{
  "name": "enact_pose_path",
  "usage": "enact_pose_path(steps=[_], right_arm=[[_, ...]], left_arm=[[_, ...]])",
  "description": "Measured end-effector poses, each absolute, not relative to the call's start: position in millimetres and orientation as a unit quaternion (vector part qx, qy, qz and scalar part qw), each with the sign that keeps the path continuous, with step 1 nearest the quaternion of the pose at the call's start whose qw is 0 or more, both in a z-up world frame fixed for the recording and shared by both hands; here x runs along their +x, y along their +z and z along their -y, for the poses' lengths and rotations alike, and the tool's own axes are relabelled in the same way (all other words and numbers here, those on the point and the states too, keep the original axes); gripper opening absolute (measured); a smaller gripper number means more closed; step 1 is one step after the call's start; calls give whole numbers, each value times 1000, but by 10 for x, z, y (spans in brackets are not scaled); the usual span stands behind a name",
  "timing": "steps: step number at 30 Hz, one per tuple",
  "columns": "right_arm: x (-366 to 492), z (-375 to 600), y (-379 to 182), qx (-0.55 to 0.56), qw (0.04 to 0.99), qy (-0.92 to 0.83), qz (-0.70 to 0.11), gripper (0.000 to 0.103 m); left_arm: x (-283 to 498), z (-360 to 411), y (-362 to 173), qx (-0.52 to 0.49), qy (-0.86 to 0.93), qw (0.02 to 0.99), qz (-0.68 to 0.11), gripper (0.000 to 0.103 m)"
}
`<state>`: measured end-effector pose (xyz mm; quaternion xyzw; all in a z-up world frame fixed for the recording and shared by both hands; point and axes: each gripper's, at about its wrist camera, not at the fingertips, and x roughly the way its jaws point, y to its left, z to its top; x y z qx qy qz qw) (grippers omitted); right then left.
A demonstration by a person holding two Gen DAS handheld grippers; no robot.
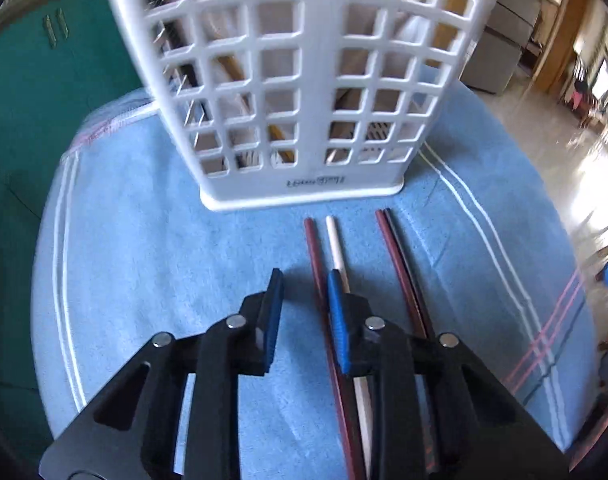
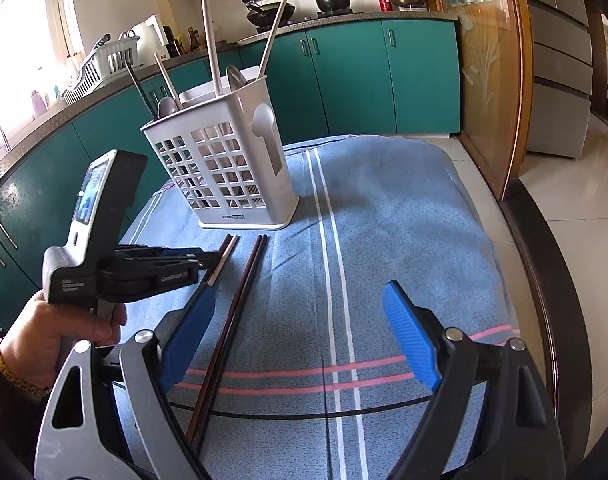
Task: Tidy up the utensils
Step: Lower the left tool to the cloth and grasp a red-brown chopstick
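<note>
Bright daylight w/ blown-out window (image 2: 20,40) glare (fisheye-bent edges), holder (image 1: 304,80) slightly blurred.

Utensil caddy (image 2: 228,168) on towel (image 2: 404,220); 2 chopstick pairs (image 2: 240,280) lie just before it, spoons (image 2: 236,78) inside.

A home kitchen: teal cabinets (image 2: 344,76) under a counter, pots on the stove (image 2: 332,0) (range hood above), a dish rack (image 2: 100,68) by the window.

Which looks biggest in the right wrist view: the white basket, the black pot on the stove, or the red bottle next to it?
1. white basket
2. black pot
3. red bottle

The basket is much nearer the camera, so its lead is partly nearness; the pot and bottle stand side by side, so that comparison is fair.
</note>
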<state>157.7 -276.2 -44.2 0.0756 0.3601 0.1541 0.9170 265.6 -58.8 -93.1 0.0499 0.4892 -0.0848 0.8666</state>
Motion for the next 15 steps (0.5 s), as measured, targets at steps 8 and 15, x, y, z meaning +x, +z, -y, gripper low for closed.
enact_pose_path(steps=[8, 15], right_arm=[[1588, 2722, -480, 65, 915, 157, -367, 84], [1633, 2693, -516, 60, 913, 154, -372, 84]], left_arm=[[2766, 467, -964, 31, -70, 872, -484, 5], [2157, 190, -307, -5, -98, 920, -380, 4]])
